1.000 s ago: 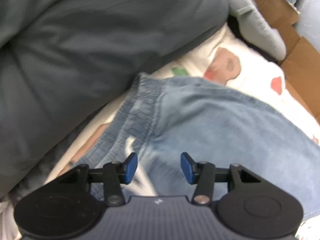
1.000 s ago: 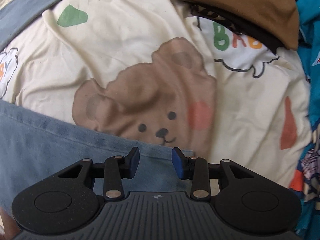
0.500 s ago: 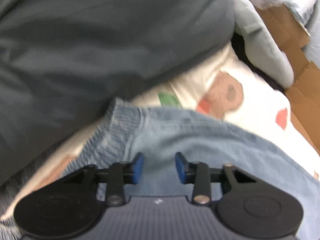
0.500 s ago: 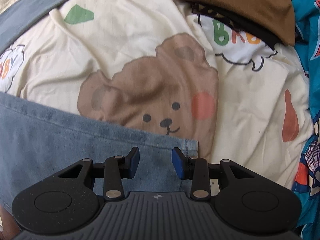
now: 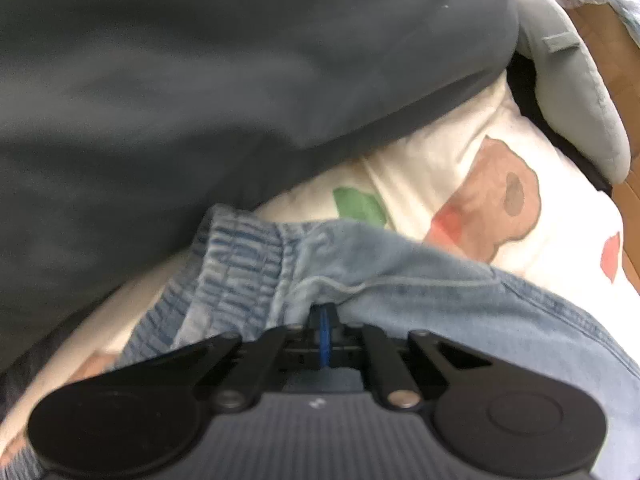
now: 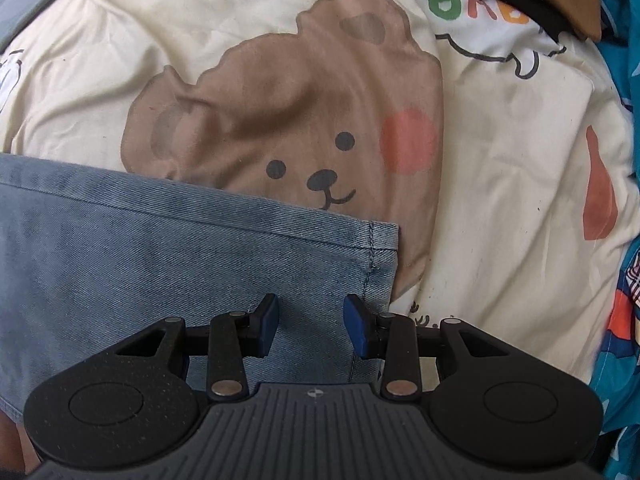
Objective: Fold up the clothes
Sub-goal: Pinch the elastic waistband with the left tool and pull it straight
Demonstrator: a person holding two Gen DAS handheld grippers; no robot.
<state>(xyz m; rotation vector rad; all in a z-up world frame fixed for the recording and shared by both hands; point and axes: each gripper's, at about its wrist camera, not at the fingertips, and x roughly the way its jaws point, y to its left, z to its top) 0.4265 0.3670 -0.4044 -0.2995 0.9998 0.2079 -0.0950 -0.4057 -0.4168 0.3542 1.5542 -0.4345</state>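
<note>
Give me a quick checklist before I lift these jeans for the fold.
1. Left gripper shut on the jeans near the elastic waistband: ok.
2. Right gripper gripping the leg hem: not ok, jaws open above the denim.
3. Jeans lying flat at the hem end: ok.
4. Dark grey fabric off the waistband: cannot tell.
5. Bear-print sheet free of either grip: cannot tell.
</note>
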